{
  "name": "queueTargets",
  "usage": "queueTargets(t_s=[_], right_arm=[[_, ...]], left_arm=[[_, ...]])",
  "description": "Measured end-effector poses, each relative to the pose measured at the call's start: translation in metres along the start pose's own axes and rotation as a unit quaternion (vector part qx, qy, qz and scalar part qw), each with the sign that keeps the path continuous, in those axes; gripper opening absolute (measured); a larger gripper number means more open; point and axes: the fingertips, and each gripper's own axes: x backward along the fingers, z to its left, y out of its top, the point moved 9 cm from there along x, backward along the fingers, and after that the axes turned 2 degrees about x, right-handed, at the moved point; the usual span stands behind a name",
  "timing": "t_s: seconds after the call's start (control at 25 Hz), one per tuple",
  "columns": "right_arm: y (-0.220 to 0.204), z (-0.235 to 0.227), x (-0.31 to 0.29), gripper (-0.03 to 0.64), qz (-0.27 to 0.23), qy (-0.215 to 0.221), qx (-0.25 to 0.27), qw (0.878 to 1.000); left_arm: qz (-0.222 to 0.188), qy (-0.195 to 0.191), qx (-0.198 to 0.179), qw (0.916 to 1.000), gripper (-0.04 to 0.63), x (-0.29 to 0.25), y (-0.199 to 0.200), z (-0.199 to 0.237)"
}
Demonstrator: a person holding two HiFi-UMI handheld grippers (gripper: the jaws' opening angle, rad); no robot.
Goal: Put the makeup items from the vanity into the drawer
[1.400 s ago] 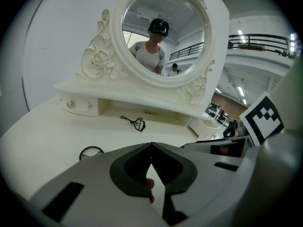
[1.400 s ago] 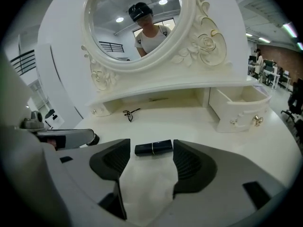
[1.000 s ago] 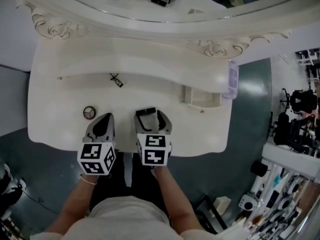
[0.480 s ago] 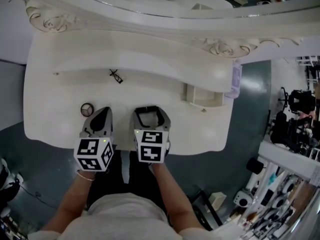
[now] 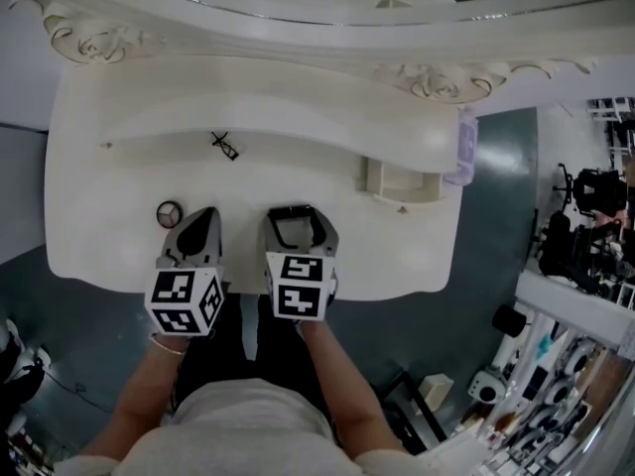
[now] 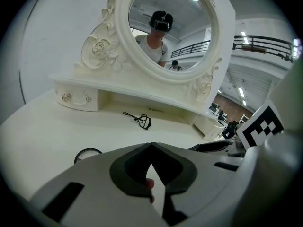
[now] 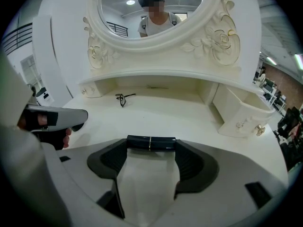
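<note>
On the white vanity top (image 5: 109, 196), near its front edge, my right gripper (image 5: 295, 216) is shut on a dark lipstick tube (image 7: 142, 142) with a thin gold band, held crosswise between the jaw tips. To its left, my left gripper (image 5: 204, 214) is shut with nothing in it, its tips meeting (image 6: 151, 144). A small round compact (image 5: 169, 212) lies just left of the left gripper. A black eyelash curler (image 5: 223, 145) lies farther back under the shelf. The open drawer (image 5: 371, 178) stands out at the right, seen also as the drawer (image 7: 239, 110) in the right gripper view.
An ornate oval mirror (image 7: 151, 13) rises behind the raised shelf (image 5: 258, 117). A small shut drawer with knobs (image 6: 75, 98) sits at the back left. A pale purple thing (image 5: 462, 152) hangs at the vanity's right edge. Grey floor and lab clutter (image 5: 556, 365) lie to the right.
The head view has shifted a little. Both grippers stay near the front edge, and the right one still holds the tube.
</note>
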Motion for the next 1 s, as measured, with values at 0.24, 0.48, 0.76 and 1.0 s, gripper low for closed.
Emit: queueTargets(t_s=[0.24, 0.48, 0.76, 1.0], right_arm=[[0.001, -0.009, 0.013, 0.311, -0.013, -0.004, -0.013, 1.000], [0.004, -0.021, 0.028, 0.311, -0.026, -0.006, -0.022, 0.999], [0.012, -0.041, 0.051, 0.311, -0.047, -0.016, -0.034, 0.998], [0.023, -0.059, 0.075, 0.311, -0.072, -0.028, -0.049, 0.996]], left_arm=[[0.000, -0.011, -0.009, 0.9999, 0.003, -0.002, 0.002, -0.012], [-0.004, -0.027, -0.022, 0.9994, 0.003, -0.004, 0.007, -0.032], [-0.010, -0.046, -0.034, 0.9983, 0.003, -0.005, 0.016, -0.058], [-0.017, -0.067, -0.051, 0.9963, 0.003, -0.004, 0.029, -0.086]])
